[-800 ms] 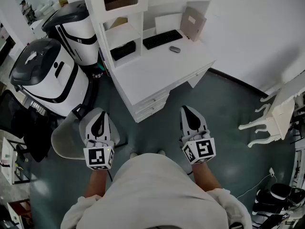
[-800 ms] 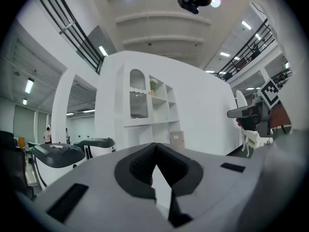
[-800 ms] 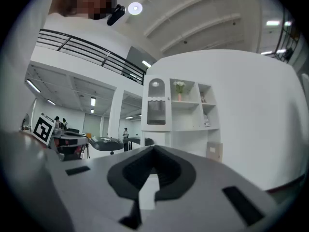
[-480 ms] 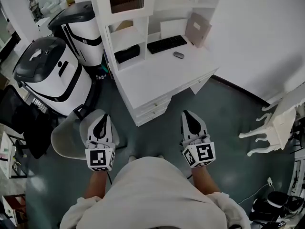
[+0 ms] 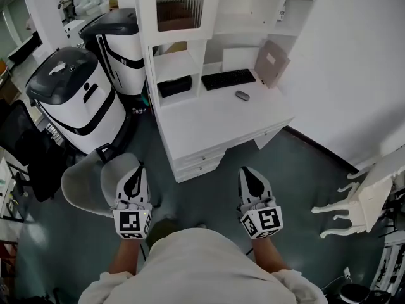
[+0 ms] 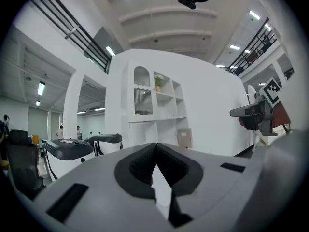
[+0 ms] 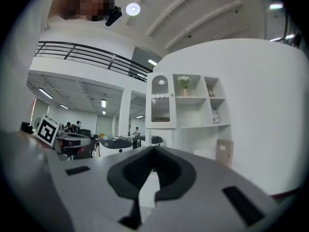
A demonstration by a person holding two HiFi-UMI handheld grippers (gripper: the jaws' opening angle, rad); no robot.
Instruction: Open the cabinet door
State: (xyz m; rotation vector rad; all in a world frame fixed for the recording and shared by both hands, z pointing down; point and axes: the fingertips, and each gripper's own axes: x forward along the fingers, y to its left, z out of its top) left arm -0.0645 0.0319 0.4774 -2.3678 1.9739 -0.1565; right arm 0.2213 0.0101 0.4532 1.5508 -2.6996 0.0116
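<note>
The cabinet door (image 5: 179, 5), white-framed with ribbed glass, is closed at the upper left of the white desk hutch. It also shows far ahead in the left gripper view (image 6: 141, 96) and in the right gripper view (image 7: 161, 109). My left gripper (image 5: 134, 180) and right gripper (image 5: 252, 181) are held level side by side in front of me, well short of the desk. The jaws of each are closed together with nothing between them, as seen in the left gripper (image 6: 155, 149) and right gripper (image 7: 154, 151) views.
The white desk (image 5: 215, 116) carries a black keyboard (image 5: 228, 78), a mouse (image 5: 242, 95) and a brown board (image 5: 272, 62). Two white and black machines (image 5: 76, 97) stand at the left, a grey seat (image 5: 88, 182) by my left gripper, and white ornate furniture (image 5: 364, 198) at the right.
The head view has tilted up, so more of the hutch and the cabinet door now show. Both grippers keep the same pose and stay shut.
</note>
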